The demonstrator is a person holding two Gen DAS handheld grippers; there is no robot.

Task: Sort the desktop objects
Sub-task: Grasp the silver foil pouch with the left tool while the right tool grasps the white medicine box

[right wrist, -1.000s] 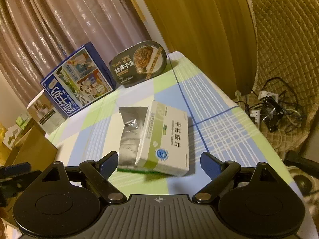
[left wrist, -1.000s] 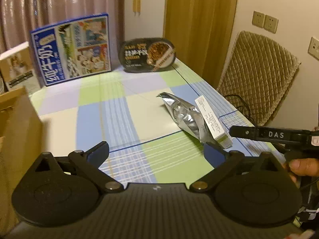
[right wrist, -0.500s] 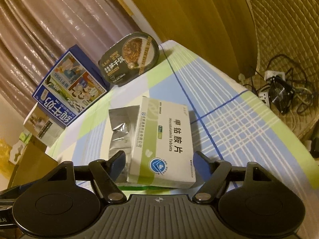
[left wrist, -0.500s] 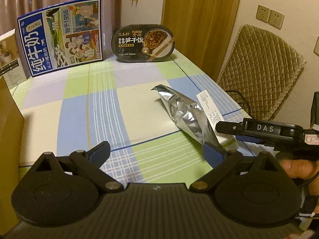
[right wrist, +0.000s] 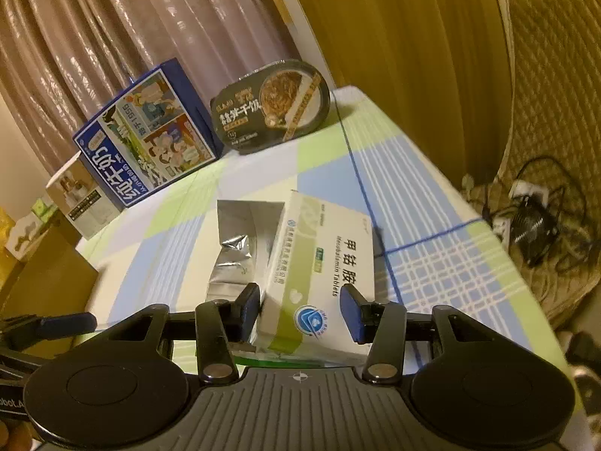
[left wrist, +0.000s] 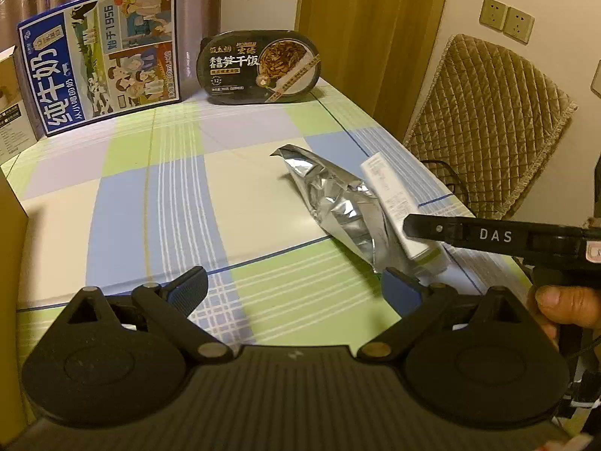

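The right gripper (right wrist: 302, 314) has just been closing its jaws, and the white pill box (right wrist: 323, 270) sits between them; the pads look like they touch its sides, so it seems to be held. The pill box leans on a shiny silver bag (right wrist: 240, 248) on the checked table (right wrist: 432, 225). The left gripper (left wrist: 295, 289) is wide apart with nothing in it, near the silver bag. Behind the pill box stand a dark food bowl (right wrist: 270, 107) and a blue milk box (right wrist: 150, 139). Only the left view shows a thumb (left wrist: 563, 302) on the right gripper. Only the right view shows cables (right wrist: 541, 203) on the floor.
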